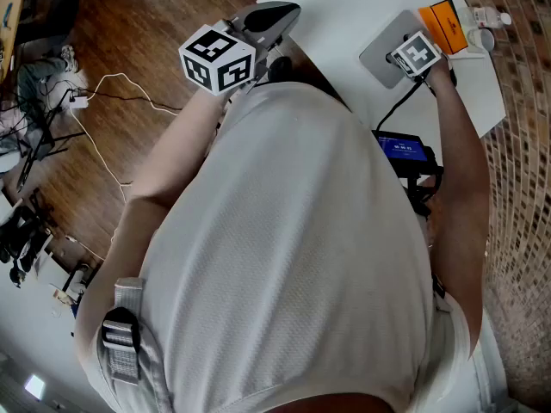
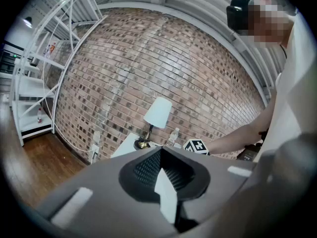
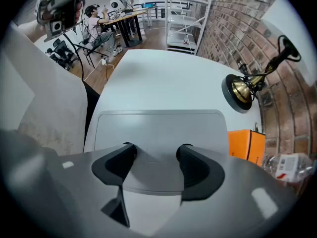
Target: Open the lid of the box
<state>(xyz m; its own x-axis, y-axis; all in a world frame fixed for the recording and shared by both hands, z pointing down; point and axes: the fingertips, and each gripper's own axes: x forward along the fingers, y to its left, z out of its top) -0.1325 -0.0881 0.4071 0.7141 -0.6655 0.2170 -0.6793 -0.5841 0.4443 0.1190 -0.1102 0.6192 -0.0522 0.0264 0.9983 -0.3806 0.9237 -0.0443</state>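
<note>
The grey box (image 3: pixel 158 125) lies flat on the white table (image 3: pixel 168 78) with its lid down. My right gripper (image 3: pixel 156 152) hovers at the box's near edge, open, its two dark fingertips straddling the lid's front lip without pressing on it. In the head view the right gripper (image 1: pixel 405 58) sits over the grey box (image 1: pixel 386 41) at the table's right side. My left gripper (image 1: pixel 271 15) is held up away from the box, level with the table's near corner. In the left gripper view its jaws (image 2: pixel 161 155) are shut on nothing and point at the brick wall.
An orange carton (image 3: pixel 246 145) stands just right of the box, with a plastic bottle (image 3: pixel 290 165) beyond it. A brass-based lamp (image 3: pixel 242 88) stands at the far right of the table. The person's torso (image 1: pixel 293 256) fills the head view. Cables (image 1: pixel 112 101) lie on the wooden floor.
</note>
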